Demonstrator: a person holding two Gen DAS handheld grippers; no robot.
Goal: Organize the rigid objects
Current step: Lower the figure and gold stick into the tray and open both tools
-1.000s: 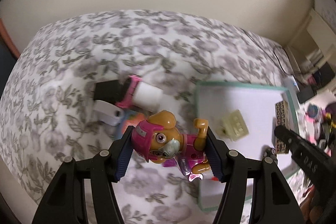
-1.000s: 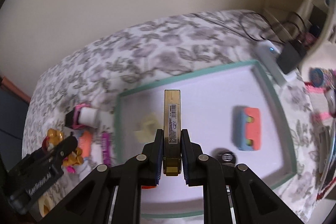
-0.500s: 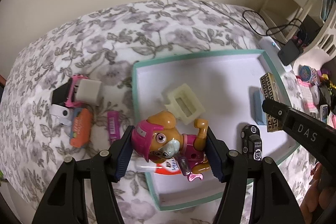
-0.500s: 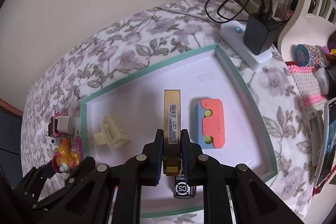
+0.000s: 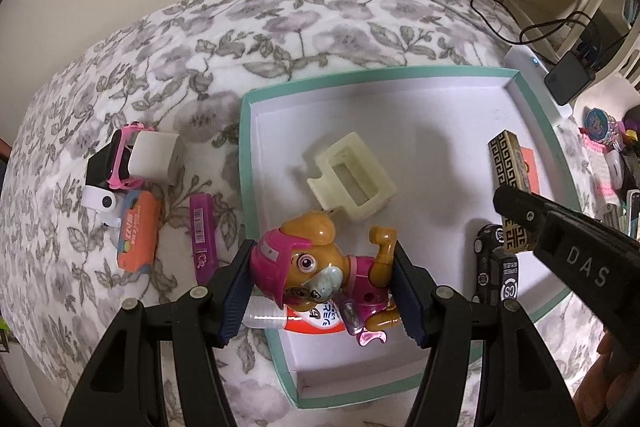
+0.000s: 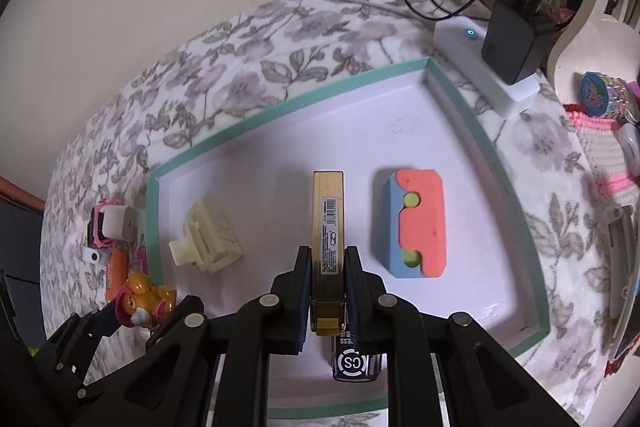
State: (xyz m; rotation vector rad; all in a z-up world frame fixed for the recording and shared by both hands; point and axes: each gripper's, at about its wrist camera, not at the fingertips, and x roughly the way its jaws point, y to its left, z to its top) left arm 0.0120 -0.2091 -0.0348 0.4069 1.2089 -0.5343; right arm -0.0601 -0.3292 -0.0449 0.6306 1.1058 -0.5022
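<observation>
My left gripper [image 5: 324, 287] is shut on a pink-and-tan toy dog [image 5: 320, 267], held above the near left corner of the green-rimmed white tray [image 5: 246, 163]. My right gripper [image 6: 328, 267] is shut on a long gold box [image 6: 328, 215], held over the tray [image 6: 472, 115] middle; it also shows in the left wrist view [image 5: 510, 167]. In the tray lie a cream plastic holder [image 5: 352, 179], a coral-and-blue block [image 6: 412, 223], a black CS item [image 5: 496, 271] and a red-labelled tube [image 5: 312, 319].
Left of the tray on the floral bedspread lie a white cube with a pink band [image 5: 148, 159], an orange pack [image 5: 136, 231] and a magenta stick [image 5: 200, 231]. A white power strip with a black charger [image 6: 508, 43] sits beyond the tray's far right corner. Clutter lies at the right.
Both grippers have moved right over the tray with their objects still held. The tray now fills more of both views.
</observation>
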